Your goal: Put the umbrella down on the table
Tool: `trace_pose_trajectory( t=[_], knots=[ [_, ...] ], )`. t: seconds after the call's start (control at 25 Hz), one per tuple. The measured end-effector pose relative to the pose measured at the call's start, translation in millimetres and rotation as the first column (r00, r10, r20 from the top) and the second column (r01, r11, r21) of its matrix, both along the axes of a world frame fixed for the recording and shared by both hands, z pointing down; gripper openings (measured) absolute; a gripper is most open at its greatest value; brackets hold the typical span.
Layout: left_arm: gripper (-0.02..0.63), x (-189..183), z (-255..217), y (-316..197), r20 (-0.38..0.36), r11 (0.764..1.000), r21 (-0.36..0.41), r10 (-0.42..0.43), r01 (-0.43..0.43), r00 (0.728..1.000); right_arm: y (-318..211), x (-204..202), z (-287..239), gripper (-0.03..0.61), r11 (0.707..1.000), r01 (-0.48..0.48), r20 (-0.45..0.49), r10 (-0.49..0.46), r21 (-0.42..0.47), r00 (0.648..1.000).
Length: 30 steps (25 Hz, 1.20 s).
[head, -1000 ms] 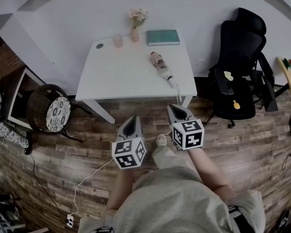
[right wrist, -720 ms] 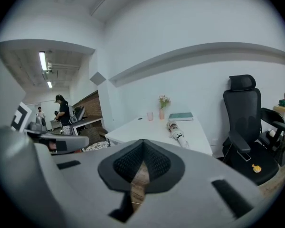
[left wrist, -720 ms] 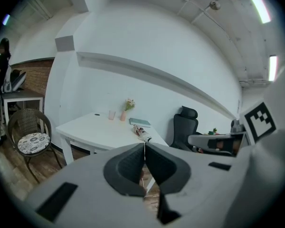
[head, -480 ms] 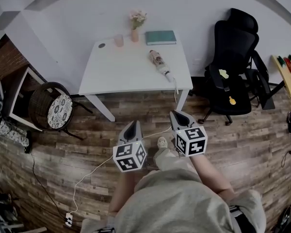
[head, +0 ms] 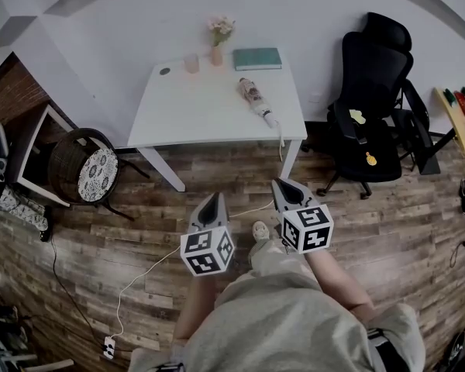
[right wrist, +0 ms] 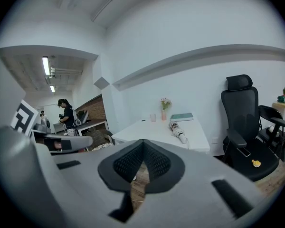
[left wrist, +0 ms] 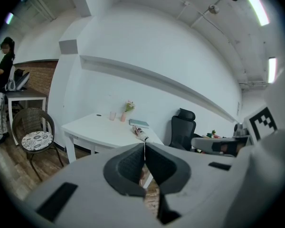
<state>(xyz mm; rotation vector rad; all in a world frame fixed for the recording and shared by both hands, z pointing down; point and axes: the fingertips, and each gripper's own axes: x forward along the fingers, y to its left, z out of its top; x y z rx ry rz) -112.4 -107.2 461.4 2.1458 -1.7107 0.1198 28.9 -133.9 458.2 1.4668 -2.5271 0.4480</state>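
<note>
Jaws clenched empty on left gripper (head: 211, 198) and right gripper (head: 282, 185), which figures, since the umbrella (head: 256, 102) already lies on the desk (head: 192, 108) well ahead of them.

The left gripper (left wrist: 144, 147) has its two dark ribbed pads pressed together at the tips, with nothing between them. Straight past the tips stands a white rectangular table (left wrist: 92, 127). On it, just above the jaw tips, lies a folded patterned umbrella (left wrist: 140, 133). Beyond it are a teal book (left wrist: 139, 123), a small pink vase of flowers (left wrist: 125, 115) and a pale cup (left wrist: 113, 116). Right of the jaws stands a black office chair (left wrist: 182, 129). Far to their left is a wicker chair with a patterned cushion (left wrist: 33, 136).
</note>
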Motion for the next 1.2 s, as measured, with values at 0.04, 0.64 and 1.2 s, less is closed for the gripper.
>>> trace_pose_trajectory(
  t=[0.04, 0.64, 1.2],
  knots=[
    [0.008, 0, 0, 0, 0.000, 1.000, 0.001, -0.002, 0.002, 1.000, 0, 1, 0, 0.002, 1.000, 0.000, 0.000, 0.000, -0.002, 1.000],
    [0.008, 10, -4, -12, 0.017, 1.000, 0.016, 0.019, -0.019, 1.000, -9, 3, -7, 0.000, 1.000, 0.013, 0.009, -0.013, 0.028, 1.000],
    [0.008, 6, -4, -26, 0.025, 1.000, 0.017, 0.015, -0.015, 1.000, -27, -5, -6, 0.000, 0.999, 0.025, 0.014, -0.025, 0.032, 1.000]
  ],
)
